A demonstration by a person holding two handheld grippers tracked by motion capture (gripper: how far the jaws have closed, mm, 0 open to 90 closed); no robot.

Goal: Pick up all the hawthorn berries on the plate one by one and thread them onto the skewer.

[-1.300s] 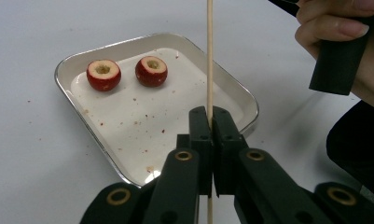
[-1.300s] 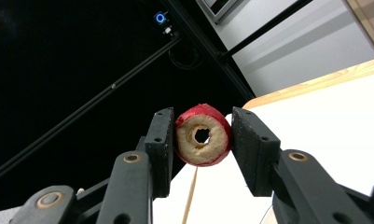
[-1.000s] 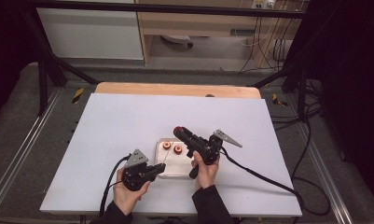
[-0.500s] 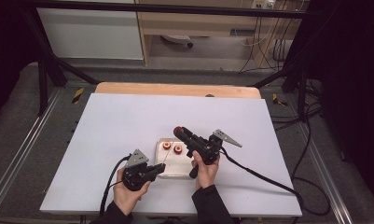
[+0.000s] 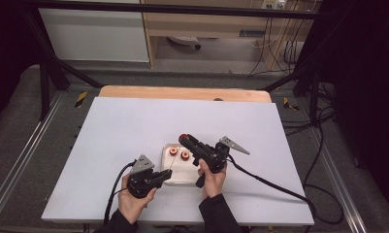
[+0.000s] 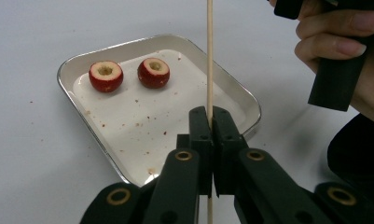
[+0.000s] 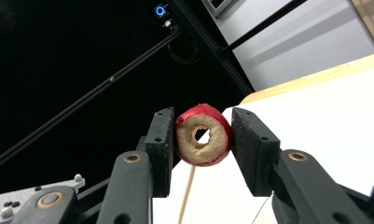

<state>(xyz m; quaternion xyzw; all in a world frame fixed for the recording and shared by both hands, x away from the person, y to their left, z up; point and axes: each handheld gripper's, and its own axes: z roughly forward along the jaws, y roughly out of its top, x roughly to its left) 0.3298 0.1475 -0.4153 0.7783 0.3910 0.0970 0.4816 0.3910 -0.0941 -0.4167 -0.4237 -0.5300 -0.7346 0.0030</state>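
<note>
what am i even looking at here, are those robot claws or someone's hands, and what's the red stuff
No robot here: a person sits at a white table holding a two-jaw tool in each hand. The high view looks down from above; the other two pictures come from small cameras riding on each tool, looking along its black jaws.

The left gripper is shut on a thin wooden skewer that stands upright. The right gripper clamps a red-skinned cored fruit piece, a ring with a hole through its middle; the skewer shows below it.

On the table lies a small metal tray with two more cored red fruits and some crumbs.
</note>
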